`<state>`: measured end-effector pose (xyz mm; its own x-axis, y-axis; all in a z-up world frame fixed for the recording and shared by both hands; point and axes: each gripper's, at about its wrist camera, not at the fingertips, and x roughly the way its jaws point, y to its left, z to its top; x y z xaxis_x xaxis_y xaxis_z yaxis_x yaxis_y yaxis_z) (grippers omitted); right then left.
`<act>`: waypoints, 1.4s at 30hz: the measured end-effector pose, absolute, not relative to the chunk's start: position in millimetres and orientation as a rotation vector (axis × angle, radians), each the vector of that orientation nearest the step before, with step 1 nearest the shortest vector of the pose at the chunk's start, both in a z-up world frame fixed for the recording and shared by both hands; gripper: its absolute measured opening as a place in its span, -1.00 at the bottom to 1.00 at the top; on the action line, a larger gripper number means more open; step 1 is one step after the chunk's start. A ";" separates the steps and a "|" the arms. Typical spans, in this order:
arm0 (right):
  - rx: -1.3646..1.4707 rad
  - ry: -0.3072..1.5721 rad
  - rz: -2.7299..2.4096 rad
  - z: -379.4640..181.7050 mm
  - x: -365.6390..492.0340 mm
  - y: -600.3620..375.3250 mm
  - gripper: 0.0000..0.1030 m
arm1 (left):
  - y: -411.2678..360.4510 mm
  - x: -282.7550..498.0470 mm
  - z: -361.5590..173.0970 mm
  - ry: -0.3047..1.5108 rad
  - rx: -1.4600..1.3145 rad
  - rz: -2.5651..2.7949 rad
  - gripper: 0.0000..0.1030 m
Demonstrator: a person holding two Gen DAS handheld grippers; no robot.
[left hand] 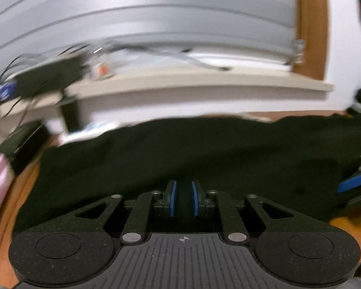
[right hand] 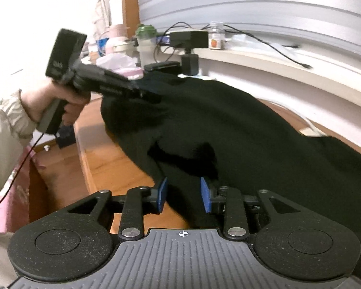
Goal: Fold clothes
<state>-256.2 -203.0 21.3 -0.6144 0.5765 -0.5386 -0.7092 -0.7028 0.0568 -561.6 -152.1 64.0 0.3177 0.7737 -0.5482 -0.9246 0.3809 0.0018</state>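
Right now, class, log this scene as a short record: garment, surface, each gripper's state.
garment: black garment, spread over the table, partly lifted
surface: wooden table
left gripper: shut on the black garment
right gripper: jaws apart, cloth between them, not clamped
background: shelf with jars and cables

Black, soft knit garment (right hand: 228, 125), rumpled, spread across the wooden tabletop; one edge lifted, its near end draped toward the table's front.

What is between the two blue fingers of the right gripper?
A fold of the black garment runs between the right gripper fingers, which stand apart around it, not pinching. The right wrist view shows this.
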 end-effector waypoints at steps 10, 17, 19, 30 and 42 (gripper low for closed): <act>-0.607 0.510 2.349 17.4 -295.8 -179.9 -0.20 | -146.8 -596.6 48.4 0.495 -0.395 1.206 -0.71; -0.568 0.529 2.333 18.4 -301.7 -184.0 -0.18 | -148.9 -605.8 47.7 0.489 -0.388 1.241 -0.71; -0.545 0.564 2.313 16.1 -298.8 -179.5 -0.17 | -158.9 -611.9 56.1 0.468 -0.359 1.281 -0.71; -0.392 0.737 2.275 15.6 -298.4 -167.0 0.11 | -182.2 -659.7 60.7 0.376 -0.391 1.386 -0.33; -0.254 0.605 2.340 61.7 -280.5 -208.5 -0.89 | -162.4 -666.7 60.2 0.387 -0.378 1.446 -0.69</act>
